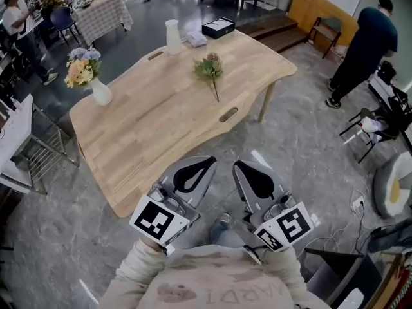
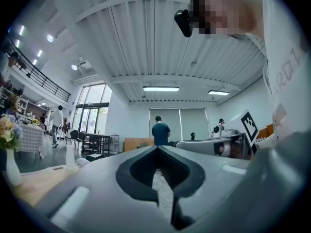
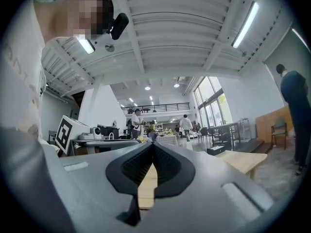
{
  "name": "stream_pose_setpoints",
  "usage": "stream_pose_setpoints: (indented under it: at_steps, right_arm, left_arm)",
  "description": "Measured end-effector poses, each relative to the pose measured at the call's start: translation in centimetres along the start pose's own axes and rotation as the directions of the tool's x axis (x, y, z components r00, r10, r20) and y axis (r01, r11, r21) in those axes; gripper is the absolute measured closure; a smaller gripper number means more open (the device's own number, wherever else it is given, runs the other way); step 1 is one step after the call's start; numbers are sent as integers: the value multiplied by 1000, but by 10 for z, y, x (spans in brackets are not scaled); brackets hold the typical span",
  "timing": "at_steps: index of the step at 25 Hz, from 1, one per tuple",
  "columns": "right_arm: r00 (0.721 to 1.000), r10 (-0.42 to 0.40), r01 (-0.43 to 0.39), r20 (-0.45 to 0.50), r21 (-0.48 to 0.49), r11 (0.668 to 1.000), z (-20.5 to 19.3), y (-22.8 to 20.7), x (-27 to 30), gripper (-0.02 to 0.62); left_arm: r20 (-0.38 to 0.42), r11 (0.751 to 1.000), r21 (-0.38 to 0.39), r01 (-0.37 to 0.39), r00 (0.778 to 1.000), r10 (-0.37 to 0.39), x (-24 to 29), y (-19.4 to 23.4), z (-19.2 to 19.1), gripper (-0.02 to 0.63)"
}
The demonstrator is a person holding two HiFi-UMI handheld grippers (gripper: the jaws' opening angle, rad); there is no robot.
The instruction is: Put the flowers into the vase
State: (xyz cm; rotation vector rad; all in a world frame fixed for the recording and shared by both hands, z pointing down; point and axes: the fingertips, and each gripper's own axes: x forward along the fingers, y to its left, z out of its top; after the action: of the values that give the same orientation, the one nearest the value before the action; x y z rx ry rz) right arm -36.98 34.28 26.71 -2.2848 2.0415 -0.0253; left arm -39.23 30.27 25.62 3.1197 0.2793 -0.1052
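Flowers (image 1: pixel 210 69): one loose bunch lying flat on the wooden table (image 1: pixel 161 131), in its far half and right of centre, heads far, stem pointing near. Tall white vase (image 1: pixel 172 36), apparently empty, upright at the far edge, left of the flowers and well apart from them; further right along that edge, a black box (image 1: pixel 218 27). Small white vase (image 1: pixel 101 93) at the left edge, already carrying a bouquet (image 1: pixel 82 66), so judged not the target. Left gripper (image 1: pixel 210 161) and right gripper (image 1: pixel 239 165) held side by side off the near edge of the table, close to the body, well apart from every object. Left gripper view: jaws pressed tip to tip, the hollow behind the tips bare, nothing clamped. Right gripper view: likewise drawn together on nothing. Step in hand, by judgement: the very start, before any reach; flowers untouched, task wholly ahead. Next move, presumably: carrying one gripper far across the table to the stem, spreading its jaws above it, then closing on the thin stem low against the tabletop; a grasp near mid-stem likely best for tipping the bunch upright over the narrow vase mouth.
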Motion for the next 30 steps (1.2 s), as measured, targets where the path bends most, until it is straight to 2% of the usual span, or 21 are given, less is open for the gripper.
stream_pose_setpoints:
  at_steps: [9,14,18,23,27,30]
  right_arm:
    - [999,45,-45,-1,-13,999,7,-111,16,569]
    - [998,70,-70,-9,25,997,-3,-142,32,568]
    - [997,69,-69,-23,28,997,-9,-163,49,568]
    - [998,51,-50,-38,26,998,-16,-198,82,568]
    - [998,39,-37,-56,36,999,-21,-230,123,566]
    - [996,39,-35,-80,48,998,-27,-251,160,568]
  left_arm:
    - [23,998,8,-60,998,60,106,30,0,605]
    - [-15,998,20,-66,998,67,137,45,-14,605]
    - [-11,998,15,-68,998,68,157,64,-20,605]
    - [-15,997,-4,-79,997,79,185,105,-31,605]
    - [-14,996,6,-94,995,94,206,150,-36,605]
    - [-31,994,-15,-107,994,106,219,188,-43,605]
